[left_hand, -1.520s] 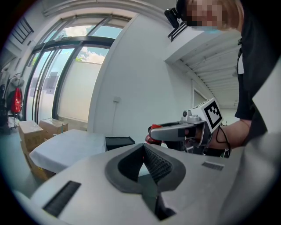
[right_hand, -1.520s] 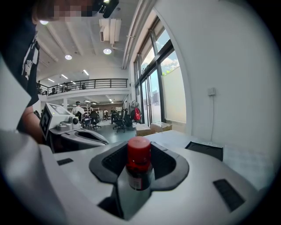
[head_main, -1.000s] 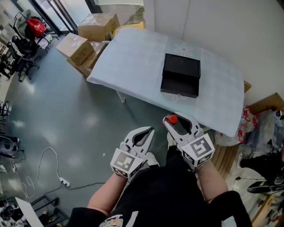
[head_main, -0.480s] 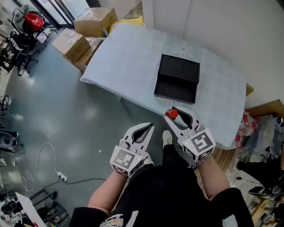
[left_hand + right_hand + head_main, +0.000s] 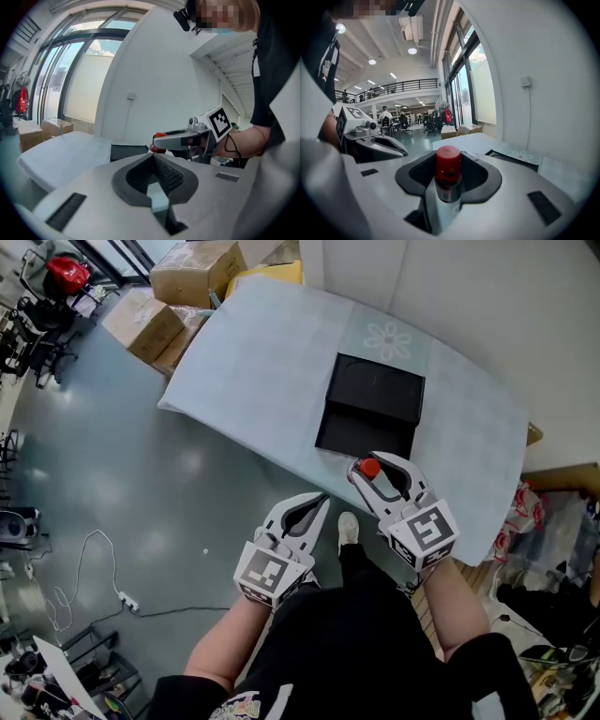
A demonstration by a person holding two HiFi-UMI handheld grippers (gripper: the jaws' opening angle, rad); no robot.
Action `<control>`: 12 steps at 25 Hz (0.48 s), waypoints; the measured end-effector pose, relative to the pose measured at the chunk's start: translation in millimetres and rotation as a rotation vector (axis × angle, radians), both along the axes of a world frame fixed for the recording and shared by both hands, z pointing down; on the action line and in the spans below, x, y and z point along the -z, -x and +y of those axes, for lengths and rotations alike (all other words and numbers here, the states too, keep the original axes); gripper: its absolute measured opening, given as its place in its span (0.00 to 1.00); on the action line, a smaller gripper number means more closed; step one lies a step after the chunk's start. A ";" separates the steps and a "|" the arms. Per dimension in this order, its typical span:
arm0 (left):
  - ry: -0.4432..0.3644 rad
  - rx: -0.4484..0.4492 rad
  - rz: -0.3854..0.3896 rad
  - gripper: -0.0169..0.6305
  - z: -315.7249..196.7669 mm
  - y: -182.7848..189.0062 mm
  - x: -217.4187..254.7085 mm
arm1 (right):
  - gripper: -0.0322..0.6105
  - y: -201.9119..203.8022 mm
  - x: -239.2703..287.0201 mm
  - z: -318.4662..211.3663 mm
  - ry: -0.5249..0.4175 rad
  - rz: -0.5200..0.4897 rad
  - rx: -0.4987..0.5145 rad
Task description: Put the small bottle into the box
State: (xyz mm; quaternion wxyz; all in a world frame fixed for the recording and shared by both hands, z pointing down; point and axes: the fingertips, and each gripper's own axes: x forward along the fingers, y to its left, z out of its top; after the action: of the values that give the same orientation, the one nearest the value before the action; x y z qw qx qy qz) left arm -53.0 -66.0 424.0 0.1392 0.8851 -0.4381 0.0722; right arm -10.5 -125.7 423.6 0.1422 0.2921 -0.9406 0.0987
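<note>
Right tool (image 5: 364, 472) pinching the small bottle (image 5: 448, 174), red cap up, held in the air by the near edge of the bench (image 5: 253, 362). Black box (image 5: 370, 404) sits on the bench, just beyond the bottle. Left tool (image 5: 317, 501) pressed together, nothing in it, beside the right tool.

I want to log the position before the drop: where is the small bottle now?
In the head view, the small bottle is held in the right gripper, on the right side, above the table's near edge, just short of the black box.
</note>
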 end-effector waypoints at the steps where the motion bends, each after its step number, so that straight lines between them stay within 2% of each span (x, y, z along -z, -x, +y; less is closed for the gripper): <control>1: -0.005 0.000 0.001 0.04 -5.1 -3.6 -3.4 | 0.30 -2.7 -3.5 -5.6 0.004 0.002 0.004; 12: 0.067 0.048 0.013 0.04 -58.8 -22.2 -32.4 | 0.30 -11.8 -44.6 -68.2 0.035 0.033 0.056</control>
State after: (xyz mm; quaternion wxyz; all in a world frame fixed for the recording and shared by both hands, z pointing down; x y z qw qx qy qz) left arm -30.8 -124.8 456.4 0.1732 0.8697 -0.4557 0.0778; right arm 1.3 -193.9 468.2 0.1653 0.2645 -0.9442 0.1062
